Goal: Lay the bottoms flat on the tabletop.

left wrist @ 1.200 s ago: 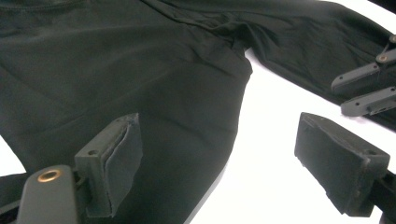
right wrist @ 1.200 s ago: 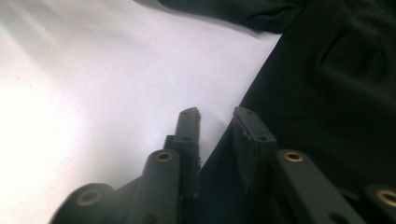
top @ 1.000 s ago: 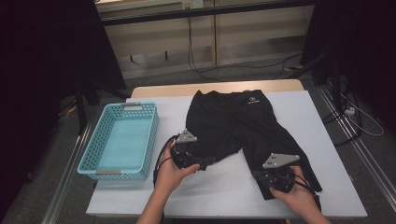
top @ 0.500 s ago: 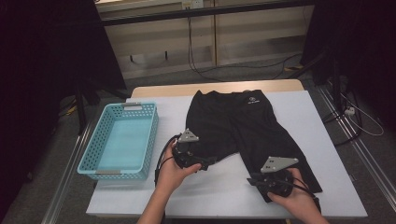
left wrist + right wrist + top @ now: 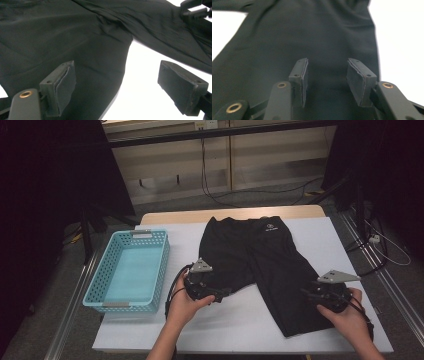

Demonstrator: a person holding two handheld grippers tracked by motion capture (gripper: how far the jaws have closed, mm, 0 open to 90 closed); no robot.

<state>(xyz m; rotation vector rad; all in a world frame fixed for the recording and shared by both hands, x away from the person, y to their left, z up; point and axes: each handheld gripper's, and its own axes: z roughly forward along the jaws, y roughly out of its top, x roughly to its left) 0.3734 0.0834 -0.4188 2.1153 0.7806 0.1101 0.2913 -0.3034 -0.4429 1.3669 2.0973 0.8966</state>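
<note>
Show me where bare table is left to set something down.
Free: the white table wedge between the shorts' two legs, the near strip along the front edge, and the right side beyond the shorts. Crowded: the left, taken by the blue basket, and both leg hems, where the grippers work.

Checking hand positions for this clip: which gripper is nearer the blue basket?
Left. The left gripper sits at the shorts' left leg hem, just right of the basket; the right gripper is across the shorts, by the far leg.
</note>
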